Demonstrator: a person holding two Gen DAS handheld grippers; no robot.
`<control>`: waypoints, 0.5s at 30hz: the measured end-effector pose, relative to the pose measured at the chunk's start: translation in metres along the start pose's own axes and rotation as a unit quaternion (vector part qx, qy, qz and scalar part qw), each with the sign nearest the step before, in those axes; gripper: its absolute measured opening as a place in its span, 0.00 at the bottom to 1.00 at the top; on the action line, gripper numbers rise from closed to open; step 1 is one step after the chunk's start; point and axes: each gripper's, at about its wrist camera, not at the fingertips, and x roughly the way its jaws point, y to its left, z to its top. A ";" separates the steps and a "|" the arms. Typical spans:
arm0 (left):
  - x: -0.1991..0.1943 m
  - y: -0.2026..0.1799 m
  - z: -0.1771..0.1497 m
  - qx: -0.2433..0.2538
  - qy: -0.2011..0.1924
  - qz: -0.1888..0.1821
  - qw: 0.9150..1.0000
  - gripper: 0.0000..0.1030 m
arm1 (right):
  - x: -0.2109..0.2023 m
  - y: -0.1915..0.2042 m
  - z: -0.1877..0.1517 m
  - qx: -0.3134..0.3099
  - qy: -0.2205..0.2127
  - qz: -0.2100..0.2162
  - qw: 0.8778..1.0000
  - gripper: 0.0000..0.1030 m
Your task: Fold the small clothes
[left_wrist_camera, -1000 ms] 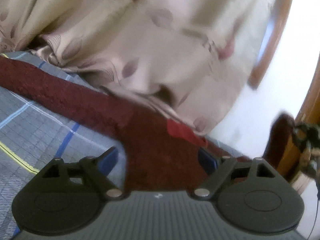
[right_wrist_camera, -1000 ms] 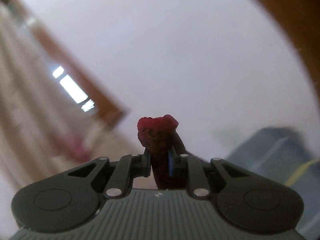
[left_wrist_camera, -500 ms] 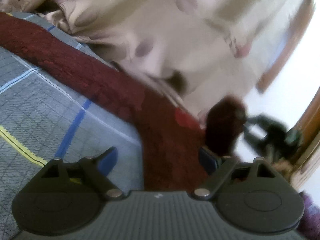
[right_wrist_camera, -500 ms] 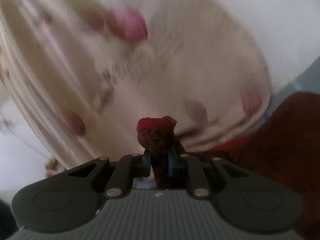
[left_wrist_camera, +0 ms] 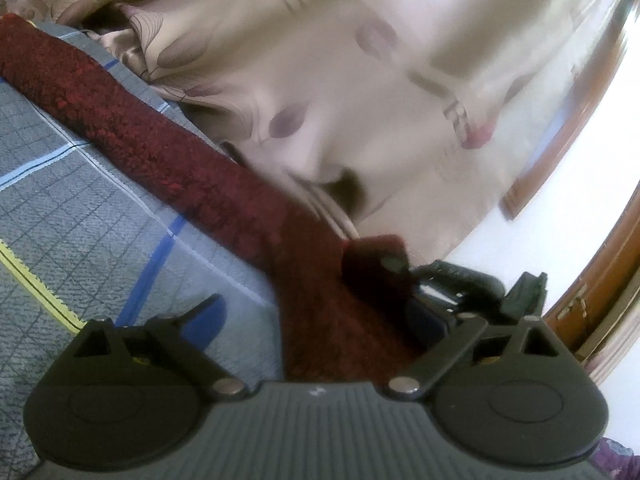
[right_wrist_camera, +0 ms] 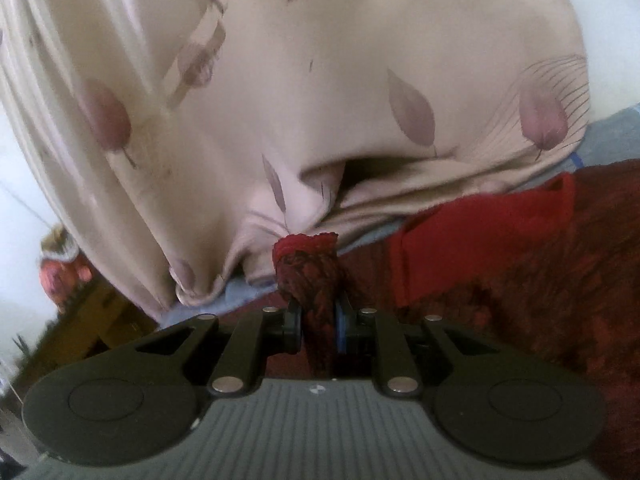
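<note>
Both grippers, left (left_wrist_camera: 320,316) and right (right_wrist_camera: 318,322), are matte black: ribbed grey-black base, round discs, silver pivot screws, blue finger pads (left_wrist_camera: 210,316).

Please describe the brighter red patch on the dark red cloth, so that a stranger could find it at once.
Start at the big beige leaf-printed curtain. Below it lies the dark red fuzzy garment. The red patch lies on it, right of the right claw, and is smooth and brighter.
</note>
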 end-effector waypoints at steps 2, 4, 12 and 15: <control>0.000 0.001 0.000 -0.004 -0.002 0.001 1.000 0.95 | 0.005 0.000 -0.005 -0.008 0.015 -0.004 1.000 0.23; -0.001 0.002 0.000 -0.009 -0.004 0.002 1.000 0.95 | 0.012 -0.002 -0.008 -0.005 0.034 0.000 0.999 0.24; -0.001 0.004 0.000 -0.016 -0.008 0.005 1.000 0.96 | -0.006 -0.012 -0.007 0.082 0.010 0.091 0.992 0.99; -0.002 0.004 0.000 -0.020 -0.011 0.006 1.000 0.96 | -0.023 -0.005 -0.001 0.086 -0.011 0.095 0.992 0.97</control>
